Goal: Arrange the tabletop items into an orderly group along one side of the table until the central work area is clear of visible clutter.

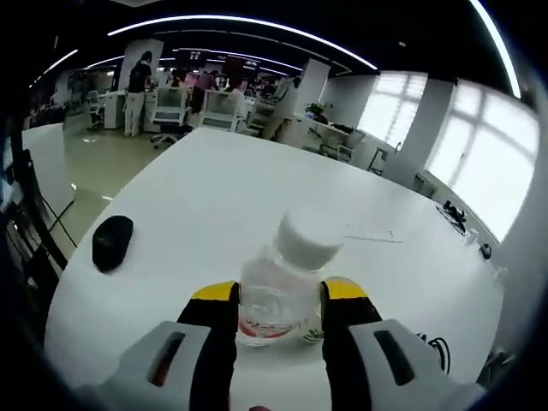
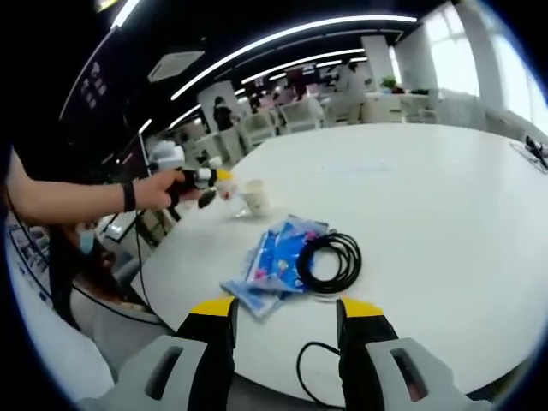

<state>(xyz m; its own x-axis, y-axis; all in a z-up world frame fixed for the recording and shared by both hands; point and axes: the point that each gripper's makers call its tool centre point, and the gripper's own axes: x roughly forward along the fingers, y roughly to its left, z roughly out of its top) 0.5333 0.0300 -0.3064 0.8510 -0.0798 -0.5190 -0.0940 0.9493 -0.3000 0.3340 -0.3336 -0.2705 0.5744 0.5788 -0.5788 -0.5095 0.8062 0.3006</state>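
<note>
Two left fingers (image 1: 278, 312) grip bottle (image 1: 282, 287) (upright, cap up) | right fingers (image 2: 282, 318) apart, empty

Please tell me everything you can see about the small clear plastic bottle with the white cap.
The small clear plastic bottle with a white cap sits between the yellow-tipped jaws of the left gripper, which press on its sides. Its body is transparent, with red and green print low down. It tilts, cap pointing away and slightly right. In the right gripper view it is held above the white table, near the edge, cap toward the middle.
</note>
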